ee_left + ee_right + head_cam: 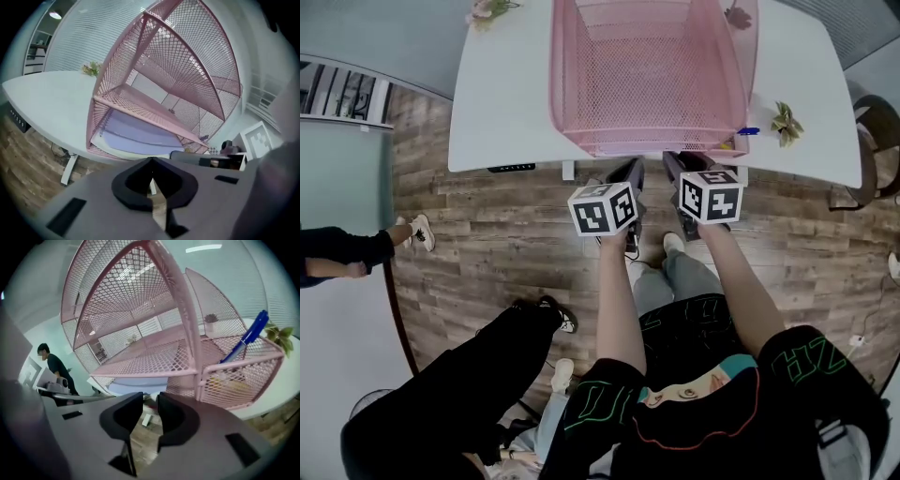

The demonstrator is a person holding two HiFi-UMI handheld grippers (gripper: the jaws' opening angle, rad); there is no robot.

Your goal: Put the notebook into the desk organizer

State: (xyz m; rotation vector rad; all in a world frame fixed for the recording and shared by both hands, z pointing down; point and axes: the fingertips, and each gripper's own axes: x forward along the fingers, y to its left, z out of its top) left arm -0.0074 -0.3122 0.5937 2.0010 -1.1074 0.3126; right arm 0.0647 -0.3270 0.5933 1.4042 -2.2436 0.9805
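The pink mesh desk organizer (pixel 647 75) stands on the white table (pixel 502 103). A spiral notebook with a lavender cover (pixel 136 133) lies flat in its bottom tier; in the right gripper view only an edge of the notebook (pixel 133 386) shows under the lower shelf. My left gripper (pixel 151 163) hangs just off the table's front edge, its jaws shut on nothing. My right gripper (pixel 150 405) is beside it, jaws a little apart and empty. In the head view, both the left gripper (pixel 633 167) and the right gripper (pixel 671 161) point at the organizer's front.
A blue pen (pixel 246 341) stands in the organizer's small side compartment. A small plant (pixel 786 122) sits at the table's right, flowers (pixel 487 11) at its far left. A person in black (pixel 441 394) stands close at the left, on the wooden floor.
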